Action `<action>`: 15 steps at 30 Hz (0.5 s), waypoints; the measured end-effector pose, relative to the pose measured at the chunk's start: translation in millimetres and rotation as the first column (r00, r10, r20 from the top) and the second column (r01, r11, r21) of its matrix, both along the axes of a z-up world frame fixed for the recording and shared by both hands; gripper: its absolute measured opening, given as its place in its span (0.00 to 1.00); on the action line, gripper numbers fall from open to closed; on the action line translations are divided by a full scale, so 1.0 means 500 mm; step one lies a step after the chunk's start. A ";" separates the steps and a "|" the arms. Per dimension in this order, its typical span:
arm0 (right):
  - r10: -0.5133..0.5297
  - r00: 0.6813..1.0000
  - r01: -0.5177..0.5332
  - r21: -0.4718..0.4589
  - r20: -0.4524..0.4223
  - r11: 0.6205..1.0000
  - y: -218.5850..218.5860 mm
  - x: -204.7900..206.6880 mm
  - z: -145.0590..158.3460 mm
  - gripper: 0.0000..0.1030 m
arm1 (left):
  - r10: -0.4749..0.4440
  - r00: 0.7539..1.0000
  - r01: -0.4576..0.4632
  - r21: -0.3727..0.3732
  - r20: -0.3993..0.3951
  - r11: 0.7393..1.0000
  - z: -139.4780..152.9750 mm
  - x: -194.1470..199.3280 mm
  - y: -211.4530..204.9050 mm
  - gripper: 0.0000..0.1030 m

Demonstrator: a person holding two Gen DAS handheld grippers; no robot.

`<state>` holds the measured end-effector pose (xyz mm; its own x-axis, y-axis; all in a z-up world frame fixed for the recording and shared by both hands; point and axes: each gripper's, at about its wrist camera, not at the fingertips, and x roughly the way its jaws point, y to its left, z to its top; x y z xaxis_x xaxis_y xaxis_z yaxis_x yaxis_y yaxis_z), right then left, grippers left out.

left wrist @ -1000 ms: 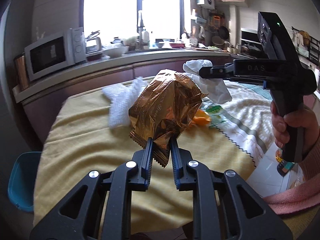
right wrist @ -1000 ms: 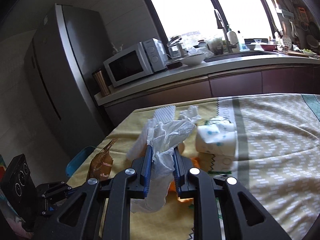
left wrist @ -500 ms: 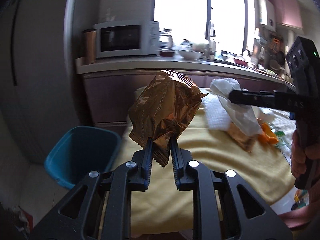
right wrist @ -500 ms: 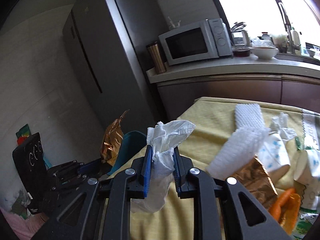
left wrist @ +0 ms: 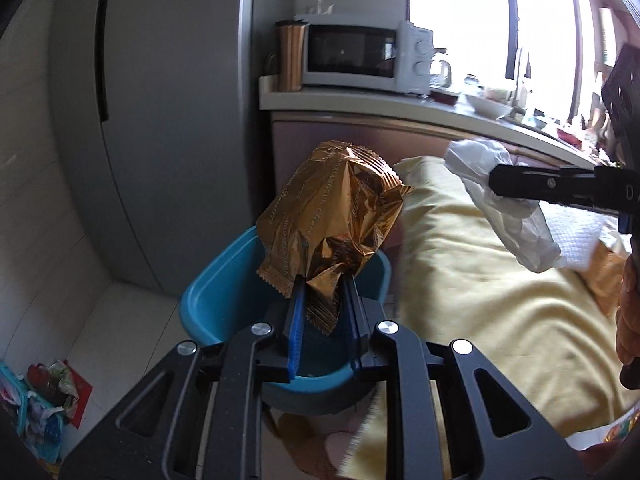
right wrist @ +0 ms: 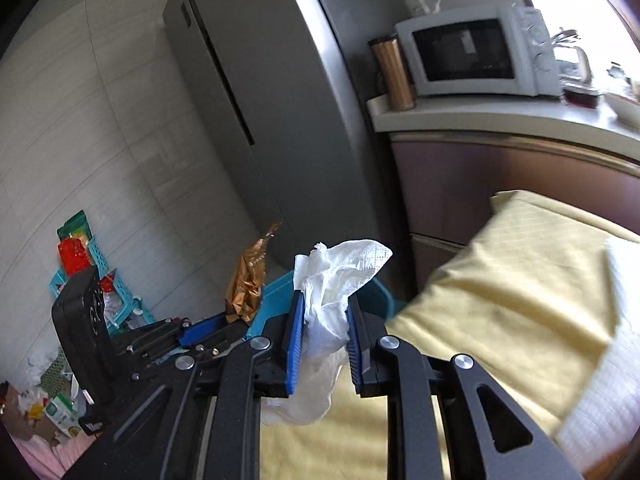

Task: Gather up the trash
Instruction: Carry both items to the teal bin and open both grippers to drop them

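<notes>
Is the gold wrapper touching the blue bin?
Apart. The right wrist view shows the gold wrapper held up beside the blue bin, clear of its rim.

The blue bin (left wrist: pixel 208 292) stands on the floor in the narrow gap between the grey fridge (left wrist: pixel 160 120) and the corner of the bench (left wrist: pixel 480 300) with the yellow cloth. Its mouth is open from above. The dark cabinet front (right wrist: pixel 460 184) closes the far side. The floor to the left of the bin is free, and clutter (right wrist: pixel 80 272) lies by the wall.
</notes>
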<state>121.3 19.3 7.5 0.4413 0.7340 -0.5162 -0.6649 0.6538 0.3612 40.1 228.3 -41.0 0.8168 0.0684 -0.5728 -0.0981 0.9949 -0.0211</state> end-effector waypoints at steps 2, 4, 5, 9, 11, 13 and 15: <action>0.011 1.000 -0.011 -0.006 -0.014 1.000 0.033 0.019 -0.007 0.18 | 0.013 1.000 -0.013 0.003 -0.018 1.000 -0.015 0.015 0.016 0.18; 0.024 0.999 -0.024 -0.010 -0.034 1.000 0.063 0.030 -0.015 0.18 | 0.026 0.999 -0.026 0.007 -0.037 1.000 -0.030 0.028 0.024 0.18; 0.028 0.999 -0.029 -0.019 -0.039 0.999 0.078 0.035 -0.019 0.18 | 0.028 0.999 -0.028 0.003 -0.044 1.000 -0.036 0.033 0.029 0.18; 0.038 0.997 -0.041 -0.045 -0.072 0.998 0.129 0.062 -0.040 0.20 | 0.036 0.997 -0.037 -0.014 -0.072 0.999 -0.053 0.057 0.053 0.19; 0.038 0.994 -0.044 -0.054 -0.100 0.998 0.151 0.074 -0.053 0.20 | 0.037 0.996 -0.039 -0.029 -0.080 0.999 -0.060 0.066 0.062 0.19; 0.037 0.992 -0.045 -0.068 -0.118 0.997 0.168 0.085 -0.065 0.20 | 0.042 0.994 -0.047 -0.042 -0.097 0.998 -0.070 0.075 0.071 0.19; 0.030 0.990 -0.041 -0.082 -0.136 0.996 0.182 0.097 -0.077 0.20 | 0.044 0.993 -0.049 -0.040 -0.109 0.998 -0.078 0.085 0.077 0.19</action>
